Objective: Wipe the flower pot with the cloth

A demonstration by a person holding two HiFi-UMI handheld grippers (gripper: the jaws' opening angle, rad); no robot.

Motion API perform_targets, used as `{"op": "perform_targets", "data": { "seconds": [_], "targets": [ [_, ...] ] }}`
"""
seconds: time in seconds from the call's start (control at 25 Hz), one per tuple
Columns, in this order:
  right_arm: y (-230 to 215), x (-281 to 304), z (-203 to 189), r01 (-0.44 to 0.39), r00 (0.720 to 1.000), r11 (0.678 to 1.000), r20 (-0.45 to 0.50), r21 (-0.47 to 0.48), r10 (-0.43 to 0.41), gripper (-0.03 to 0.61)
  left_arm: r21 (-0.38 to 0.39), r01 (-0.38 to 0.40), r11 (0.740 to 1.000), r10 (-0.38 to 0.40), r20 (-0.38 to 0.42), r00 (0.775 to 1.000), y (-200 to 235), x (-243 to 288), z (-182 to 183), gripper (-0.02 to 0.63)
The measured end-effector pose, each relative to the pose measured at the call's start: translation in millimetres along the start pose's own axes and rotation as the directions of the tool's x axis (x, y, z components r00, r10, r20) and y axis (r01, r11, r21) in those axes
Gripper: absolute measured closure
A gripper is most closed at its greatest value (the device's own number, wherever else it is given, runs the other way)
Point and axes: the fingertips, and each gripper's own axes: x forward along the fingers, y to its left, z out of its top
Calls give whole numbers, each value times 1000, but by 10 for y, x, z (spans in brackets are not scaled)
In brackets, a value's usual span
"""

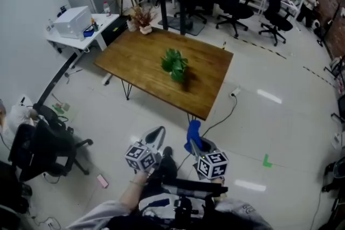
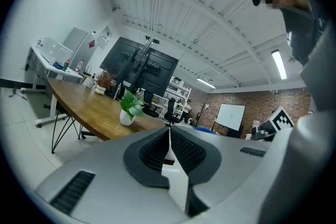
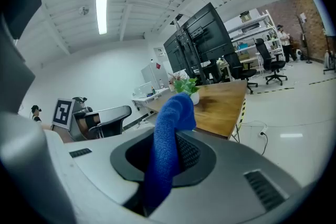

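**Blue cloth (image 3: 167, 157) clamped in the right hand-held gripper (image 1: 194, 139); flower pot (image 2: 126, 117) untouched on the table (image 1: 135, 64)**

The jaws of the right hand-held gripper are seen closed on the blue cloth, which is bunched between them and stands up past their tips; the left hand-held gripper (image 2: 169, 138) is seen with its jaws pressed together and nothing between them; both are held side by side over the floor (image 1: 253, 116), well apart from the table's near corner; the white flower pot, with a green plant in it, is stood upright near the middle of the wooden table; a second pot of dried flowers (image 1: 143, 20) is placed at the far corner.
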Motion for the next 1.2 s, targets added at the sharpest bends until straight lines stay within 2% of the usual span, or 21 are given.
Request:
{"op": "perform_targets", "data": {
  "seconds": [0.48, 0.72, 1.0, 1.2],
  "targets": [
    [-614, 1204, 725, 112, 994, 992, 6, 59, -113, 512, -20, 30, 999, -31, -34, 999, 1196, 1142, 504, 601],
    [-874, 1790, 1038, 182, 983, 980, 3, 84, -183, 512, -36, 64, 997, -67, -79, 995, 1817, 1690, 661, 601],
    [-1067, 2005, 1046, 245, 968, 967, -67, 70, -241, 512, -44, 67, 997, -74, -179, 981, 2179, 2043, 389, 601],
    [-1241, 2124, 1052, 248, 965, 968, -98, 35, -244, 512, -50, 51, 997, -61, -231, 971, 2322, 2266, 155, 601]
  ]
}}
